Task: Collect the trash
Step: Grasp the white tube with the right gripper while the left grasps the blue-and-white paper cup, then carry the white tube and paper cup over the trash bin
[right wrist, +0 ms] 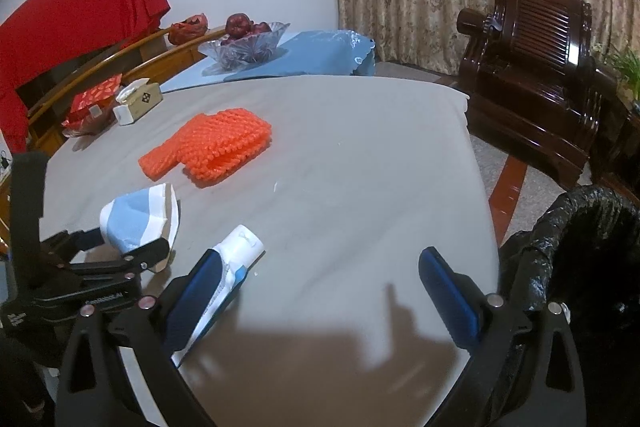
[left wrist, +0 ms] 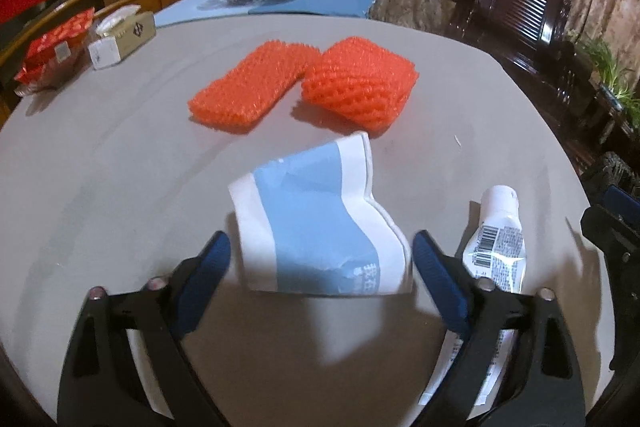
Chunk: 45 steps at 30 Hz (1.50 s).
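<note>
Crumpled blue-and-white cup (left wrist: 320, 227) lies on the grey tabletop (left wrist: 120, 167) between the left gripper's (left wrist: 322, 267) wide-open pads, untouched; only the right wrist view shows the black-lined bin (right wrist: 580, 247); right gripper (right wrist: 320, 291) gapes empty, white tube (right wrist: 236, 259) beside its left finger; orange nets (left wrist: 304, 83) beyond.

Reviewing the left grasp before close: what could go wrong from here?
1. The crushed paper cup sits between the open left gripper fingers; closing may flatten it or squeeze it out.
2. The white tube lies just beside the left gripper's right finger and may get nudged.
</note>
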### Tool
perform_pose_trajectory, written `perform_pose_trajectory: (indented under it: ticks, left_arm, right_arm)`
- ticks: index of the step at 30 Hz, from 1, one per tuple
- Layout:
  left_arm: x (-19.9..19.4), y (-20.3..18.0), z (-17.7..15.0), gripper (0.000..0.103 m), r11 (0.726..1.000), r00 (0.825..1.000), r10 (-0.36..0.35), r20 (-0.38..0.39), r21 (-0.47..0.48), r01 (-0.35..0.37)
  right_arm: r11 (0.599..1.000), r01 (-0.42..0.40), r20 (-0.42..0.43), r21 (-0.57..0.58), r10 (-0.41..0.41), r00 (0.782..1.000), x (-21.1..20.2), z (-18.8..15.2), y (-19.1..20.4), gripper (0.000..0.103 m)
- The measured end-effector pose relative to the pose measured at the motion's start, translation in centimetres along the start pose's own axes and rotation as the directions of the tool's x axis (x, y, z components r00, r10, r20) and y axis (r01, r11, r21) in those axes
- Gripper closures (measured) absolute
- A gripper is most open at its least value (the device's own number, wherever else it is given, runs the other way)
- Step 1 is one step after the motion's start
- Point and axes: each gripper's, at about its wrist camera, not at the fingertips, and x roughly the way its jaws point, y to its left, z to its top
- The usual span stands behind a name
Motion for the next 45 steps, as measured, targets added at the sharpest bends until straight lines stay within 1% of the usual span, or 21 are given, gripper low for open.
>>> perform_pose_trajectory:
  ticks: [2, 4, 7, 12, 20, 23, 26, 27, 28, 29, 30, 32, 33, 35, 37, 39, 42, 45]
  left_arm:
    - [0.1, 0.0, -0.1, 0.027, 1.000, 1.000, -0.008, -0.008, -0.006, 0.008]
    - [-0.1, 0.1, -0.2, 0.031, 1.000, 1.000, -0.018, 0.000, -0.010, 0.018]
    - [-0.5, 0.5, -0.5, 0.034, 1.000, 1.000, -0.014, 0.014, -0.022, 0.015]
    - [-1.5, 1.6, -0.6, 0.034, 0.999, 0.999, 0.011, 0.040, -0.031, -0.010]
    - [-2.9, 3.6, -0.3, 0.035, 0.998, 0.995, 0.061, 0.078, -0.024, -0.059]
    - [-3.1, 4.1, -0.1, 0.035, 0.998, 0.994, 0.065, 0.083, -0.028, -0.063]
    - [-3.2, 4.3, -0.1, 0.035, 0.998, 0.994, 0.067, 0.086, -0.026, -0.065]
    - [-3.1, 4.4, -0.1, 0.035, 0.998, 0.994, 0.068, 0.087, -0.025, -0.066]
    - [-3.1, 4.6, 0.0, 0.035, 0.998, 0.994, 0.067, 0.086, -0.027, -0.065]
    - [-3.0, 4.7, 0.0, 0.035, 0.998, 0.994, 0.065, 0.085, -0.031, -0.063]
    - [-3.0, 4.8, -0.1, 0.035, 0.997, 0.994, 0.064, 0.085, -0.036, -0.061]
    - [-3.0, 5.0, 0.0, 0.035, 0.997, 0.994, 0.064, 0.086, -0.042, -0.060]
    - [-2.9, 5.1, 0.0, 0.035, 0.997, 0.994, 0.063, 0.086, -0.046, -0.059]
    - [-3.0, 5.2, 0.0, 0.035, 0.997, 0.994, 0.064, 0.086, -0.052, -0.060]
    - [-2.9, 5.4, 0.0, 0.035, 0.997, 0.994, 0.062, 0.085, -0.055, -0.058]
    - [-2.9, 5.4, -0.1, 0.035, 0.997, 0.994, 0.061, 0.086, -0.054, -0.057]
    - [-2.9, 5.4, -0.2, 0.035, 0.997, 0.995, 0.060, 0.086, -0.049, -0.056]
    - [-2.7, 5.4, -0.3, 0.035, 0.997, 0.995, 0.057, 0.081, -0.053, -0.053]
  right_arm:
    - [1.000, 0.000, -0.002, 0.001, 0.000, 1.000, 0.1, 0.0, 0.0, 0.006]
    - [1.000, 0.001, -0.006, 0.000, -0.001, 1.000, 0.1, 0.1, 0.0, 0.006]
    - [1.000, -0.002, -0.013, 0.001, 0.002, 1.000, 0.2, 0.3, 0.2, 0.006]
    - [1.000, -0.011, -0.022, 0.003, 0.011, 1.000, 0.5, 0.6, 0.9, 0.006]
    - [0.999, -0.042, -0.064, 0.010, 0.043, 0.997, 2.7, 0.8, 4.2, 0.007]
    - [0.999, -0.030, -0.098, 0.019, 0.032, 0.995, 4.1, 0.7, 4.9, 0.011]
    - [0.999, -0.010, -0.141, 0.046, 0.016, 0.990, 5.4, 0.4, 4.9, 0.019]
    - [0.998, -0.007, -0.154, 0.057, 0.016, 0.988, 5.8, 0.3, 4.8, 0.026]
    - [0.997, -0.012, -0.171, 0.074, 0.025, 0.985, 6.2, 0.2, 4.9, 0.029]
    - [0.997, -0.008, -0.167, 0.073, 0.020, 0.986, 6.3, 0.1, 4.9, 0.031]
    - [0.998, -0.008, -0.162, 0.066, 0.019, 0.987, 6.3, 0.1, 5.2, 0.039]
    - [0.998, -0.034, -0.162, 0.046, 0.041, 0.986, 6.6, 0.3, 6.0, 0.044]
    - [0.997, -0.062, -0.161, 0.040, 0.068, 0.985, 6.8, 0.5, 6.4, 0.046]
    - [0.993, -0.114, -0.151, 0.026, 0.116, 0.982, 7.0, 0.7, 7.1, 0.046]
    - [0.992, -0.125, -0.147, 0.004, 0.124, 0.981, 7.1, 0.7, 7.8, 0.045]
    - [0.993, -0.119, -0.155, 0.006, 0.118, 0.981, 7.0, 0.7, 7.9, 0.045]
    - [0.997, -0.075, -0.174, 0.030, 0.079, 0.982, 6.7, 0.5, 7.5, 0.044]
    - [0.994, -0.061, -0.187, 0.091, 0.078, 0.979, 6.7, 0.3, 7.3, 0.042]
